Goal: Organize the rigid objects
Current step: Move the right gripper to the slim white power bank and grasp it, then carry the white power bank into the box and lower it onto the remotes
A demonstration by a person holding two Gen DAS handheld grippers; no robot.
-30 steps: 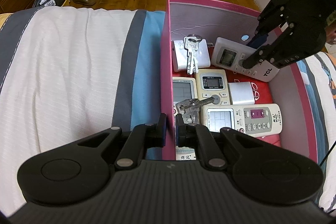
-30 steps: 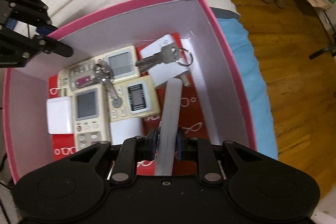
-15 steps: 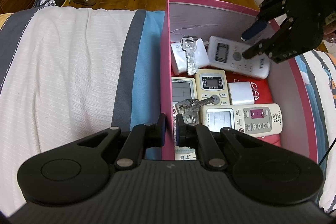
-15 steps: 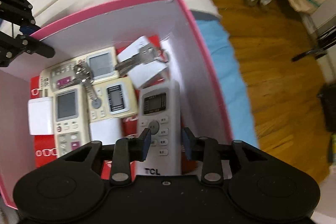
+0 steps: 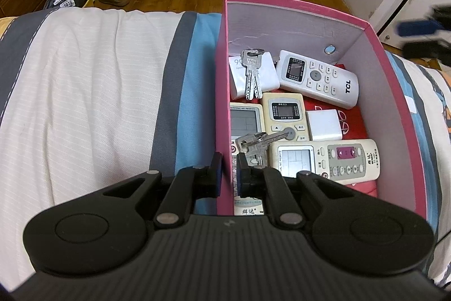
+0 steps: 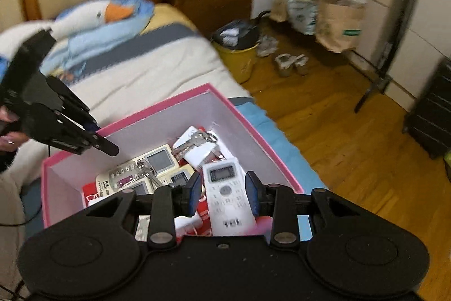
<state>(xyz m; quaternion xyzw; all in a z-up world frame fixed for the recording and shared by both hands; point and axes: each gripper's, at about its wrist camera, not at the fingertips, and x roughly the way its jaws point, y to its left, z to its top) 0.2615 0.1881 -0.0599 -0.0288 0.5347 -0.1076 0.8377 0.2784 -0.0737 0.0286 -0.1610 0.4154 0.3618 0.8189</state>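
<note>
On a striped bed, the left gripper pinches the near wall of a pink box, its pads pressed together on the cardboard. The right gripper, jaws spread and holding nothing, hangs above the box's far side, where the white TCL remote lies flat against the back corner. Its long axis runs slantwise from the keys toward the right-hand wall, directly below and nearer the right hand, so any further nudge would likely fall to that side.
</note>
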